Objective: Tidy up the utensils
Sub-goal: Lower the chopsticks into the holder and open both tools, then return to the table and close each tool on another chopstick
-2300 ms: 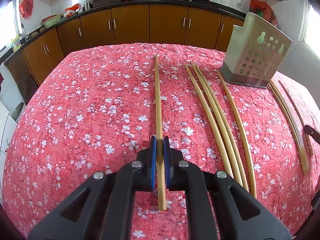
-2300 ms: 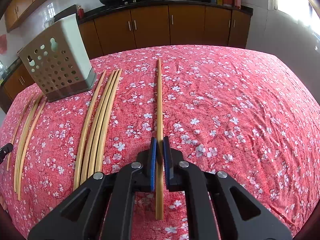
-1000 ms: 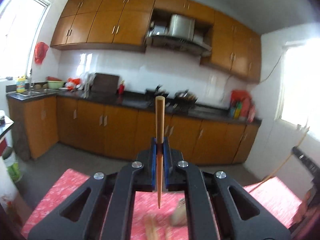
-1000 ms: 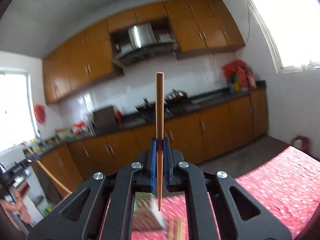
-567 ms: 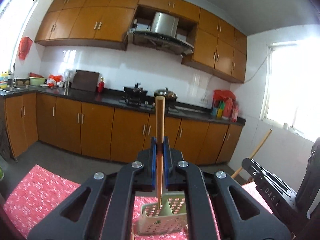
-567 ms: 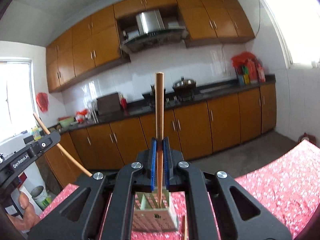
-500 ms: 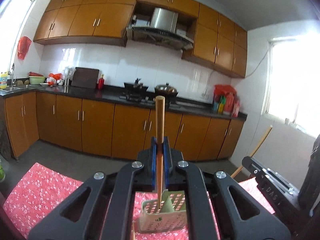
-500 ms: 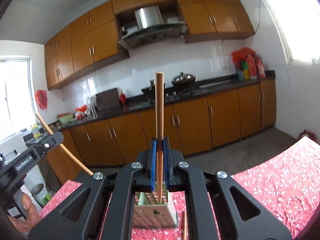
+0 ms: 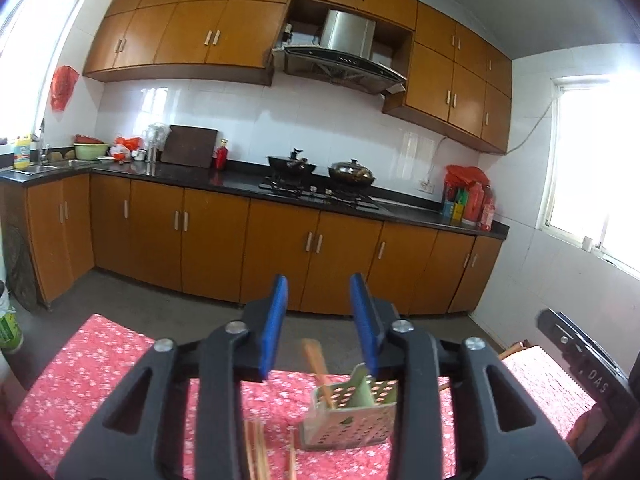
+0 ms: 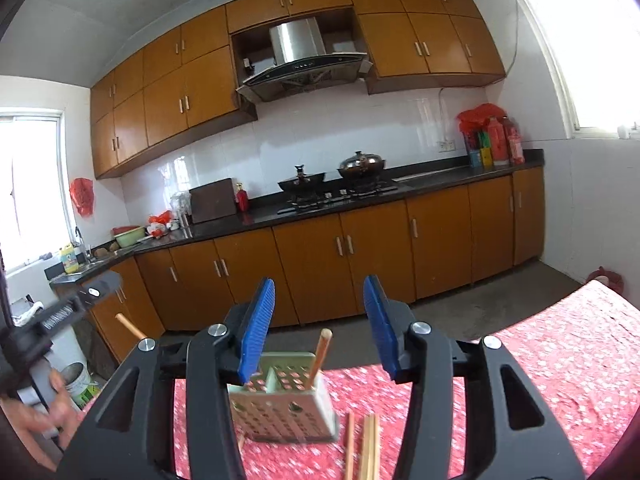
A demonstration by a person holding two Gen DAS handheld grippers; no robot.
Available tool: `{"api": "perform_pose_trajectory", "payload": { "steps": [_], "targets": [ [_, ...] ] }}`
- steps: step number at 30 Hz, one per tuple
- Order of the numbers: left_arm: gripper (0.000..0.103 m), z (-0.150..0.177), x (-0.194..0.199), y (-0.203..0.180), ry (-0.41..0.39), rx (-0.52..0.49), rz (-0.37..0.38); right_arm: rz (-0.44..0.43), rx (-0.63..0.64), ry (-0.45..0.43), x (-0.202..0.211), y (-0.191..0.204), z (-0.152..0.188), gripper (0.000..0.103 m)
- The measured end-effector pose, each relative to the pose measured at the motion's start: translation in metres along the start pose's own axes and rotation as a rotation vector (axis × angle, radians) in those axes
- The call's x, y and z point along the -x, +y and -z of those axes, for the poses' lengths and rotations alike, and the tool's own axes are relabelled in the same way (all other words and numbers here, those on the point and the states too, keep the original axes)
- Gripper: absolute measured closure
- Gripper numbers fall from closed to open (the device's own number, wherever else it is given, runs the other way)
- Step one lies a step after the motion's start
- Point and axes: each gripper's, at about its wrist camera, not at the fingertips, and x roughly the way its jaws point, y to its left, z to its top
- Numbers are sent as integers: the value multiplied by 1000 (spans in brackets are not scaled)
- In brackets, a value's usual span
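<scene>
The perforated utensil holder stands on the red floral table, below my left gripper. That gripper is open and empty. A wooden chopstick leans inside the holder. In the right wrist view my right gripper is open and empty above the holder, and a chopstick stands in its right compartment. Several chopsticks lie on the cloth beside the holder; others show in the left wrist view.
The other gripper shows at each view's edge, at the right in the left wrist view and at the left in the right wrist view. Kitchen cabinets and a stove stand beyond the table.
Both grippers were shut on upright chopsticks over the holder. Both have opened, and the chopsticks have dropped into the holder.
</scene>
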Motion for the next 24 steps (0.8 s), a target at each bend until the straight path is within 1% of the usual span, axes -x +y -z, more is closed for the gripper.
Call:
{"api": "perform_pose_trajectory", "payload": {
  "steps": [1,3,5,6,7,8,9,10,11,12,15,16,18,22,24],
  "targets": [
    [62,2,6,4,-2,1,-9,12,-1,11,3,-3,2,55],
    [62,10,19,18,8,6,-28,41,-8,48,8,-15,11,55],
    [61,25,29,32,36,4,-61,83,-7,128,6,-27,29,55],
    [61,31,32,37,51,2,-73,100,-4,183,2,-33,41,55],
    [60,42,33,44,84,-5,-92,110,2,250,-5,-38,54,59],
    [60,55,32,50,124,-14,-109,113,9,342,-15,-44,73,63],
    [60,63,29,55,153,-19,-115,115,17,435,-26,-49,92,73],
    [60,76,27,60,193,-25,-122,112,16,504,-34,-52,108,81],
    [60,92,22,66,248,-26,-129,97,1,573,-41,-55,125,85],
    [60,102,19,70,282,-23,-129,77,-25,624,-46,-57,140,88],
    [60,135,8,81,405,1,-114,48,-72,679,-48,-55,165,88],
    [60,143,6,82,430,5,-106,38,-80,697,-50,-53,171,88],
    [60,156,3,84,471,4,-91,35,-70,714,-53,-47,176,88],
    [60,173,-1,83,512,1,-72,33,-48,745,-58,-41,188,88],
    [60,179,-3,83,529,2,-66,30,-37,747,-59,-39,193,88]
  ]
}}
